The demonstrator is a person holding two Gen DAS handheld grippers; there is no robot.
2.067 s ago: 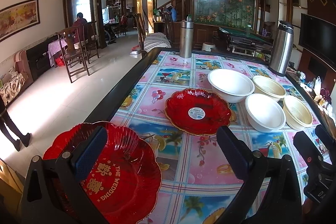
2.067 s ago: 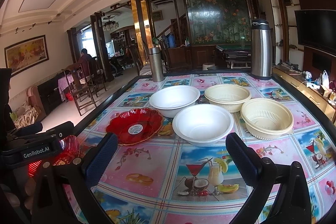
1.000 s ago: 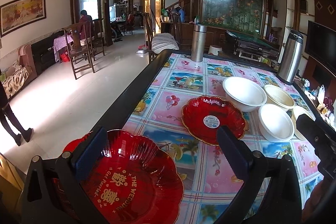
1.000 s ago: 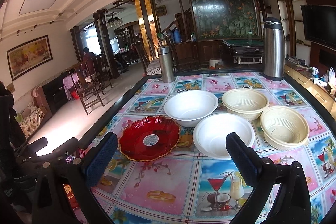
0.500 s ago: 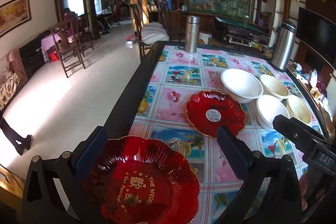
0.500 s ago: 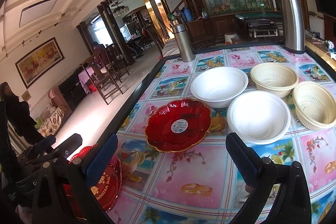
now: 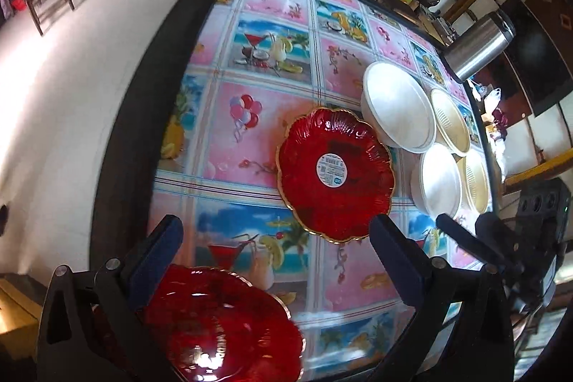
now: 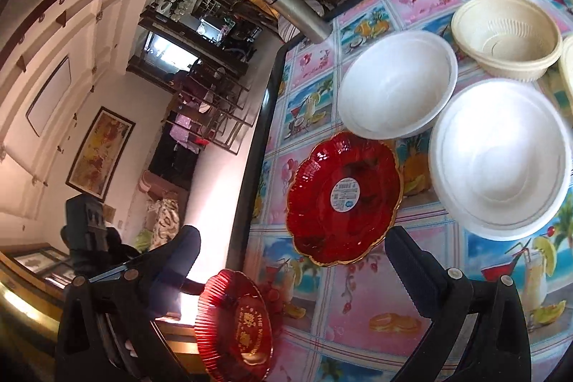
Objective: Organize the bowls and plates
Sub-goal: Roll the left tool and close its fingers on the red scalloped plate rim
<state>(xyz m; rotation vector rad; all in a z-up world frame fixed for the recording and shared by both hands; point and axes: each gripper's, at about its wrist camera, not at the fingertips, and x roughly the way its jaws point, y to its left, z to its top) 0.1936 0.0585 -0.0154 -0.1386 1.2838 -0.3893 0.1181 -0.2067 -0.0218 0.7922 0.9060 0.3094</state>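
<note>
Left gripper (image 7: 275, 253) gapes above the near plate (image 7: 222, 328); the right gripper (image 8: 293, 256) too. Plate looks light, slick (probably plastic): pinch its seven-o'clock rim.

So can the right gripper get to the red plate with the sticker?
Probably yes. The right gripper is open, and the red plate with the sticker lies flat just ahead of it, with nothing between them.

The lettered red plate (image 7: 222, 328) is blurred and cut off by the bottom edge below the left gripper (image 7: 275, 256), its gold wording unreadable. Ahead to the right, the far cream bowl (image 8: 567, 67) is cropped at the frame's edge. The other plate's sticker (image 7: 332, 168) print is too small to read.
</note>
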